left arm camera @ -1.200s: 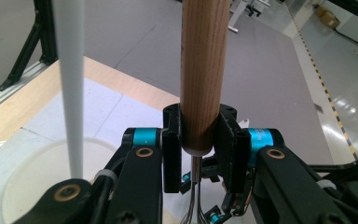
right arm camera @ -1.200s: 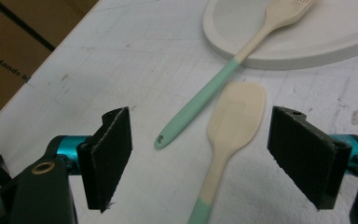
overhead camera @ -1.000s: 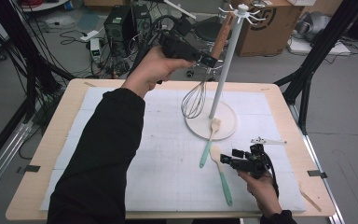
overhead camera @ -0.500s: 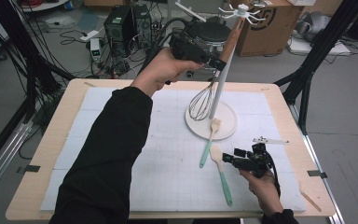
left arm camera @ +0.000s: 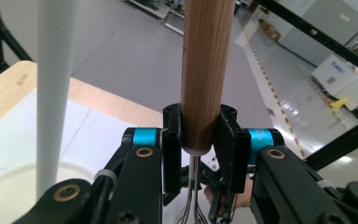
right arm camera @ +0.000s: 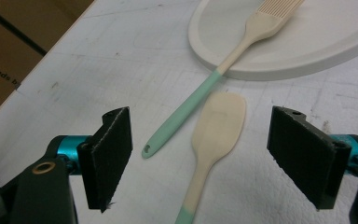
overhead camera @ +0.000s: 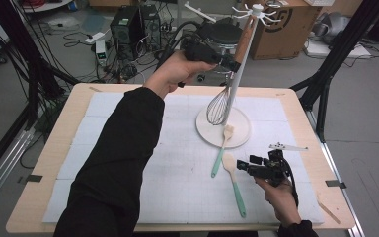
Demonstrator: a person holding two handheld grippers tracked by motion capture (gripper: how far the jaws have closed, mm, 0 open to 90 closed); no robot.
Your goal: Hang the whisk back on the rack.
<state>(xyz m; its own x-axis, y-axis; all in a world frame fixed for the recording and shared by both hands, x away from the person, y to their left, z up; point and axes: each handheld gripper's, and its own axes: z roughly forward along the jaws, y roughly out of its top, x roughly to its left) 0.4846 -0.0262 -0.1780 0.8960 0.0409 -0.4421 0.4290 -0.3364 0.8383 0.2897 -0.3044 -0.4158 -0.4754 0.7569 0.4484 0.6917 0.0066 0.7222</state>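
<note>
Looking across the near edge: a pale wooden table carries a white gridded mat that covers most of its top; bare wood shows round the rim.
Right tongs: the right gripper sits low over the mat near the front right; its jaws stand wide apart, released, with nothing between the pads.
Spatulas: a flat wooden spatula with a mint handle lies on the mat straight ahead of those open jaws; a slotted spatula lies just beside it, its head resting on the white round base and its handle on the mat.
Open room: the left half of the mat lies bare; a small white metal piece lies near the right edge and a thin wood strip at the front right corner.
Stand: a white pole rises from the round base toward the far side of the table, with white hooks at its top.
Left tongs: the left gripper is held high beside the pole, clenched on the lower end of the whisk handle.
Whisk: the whisk hangs upright alongside the pole, its wires just above the base.
Far room: grey floor with cables, computer boxes, black frame legs and a cardboard box beyond the table.
</note>
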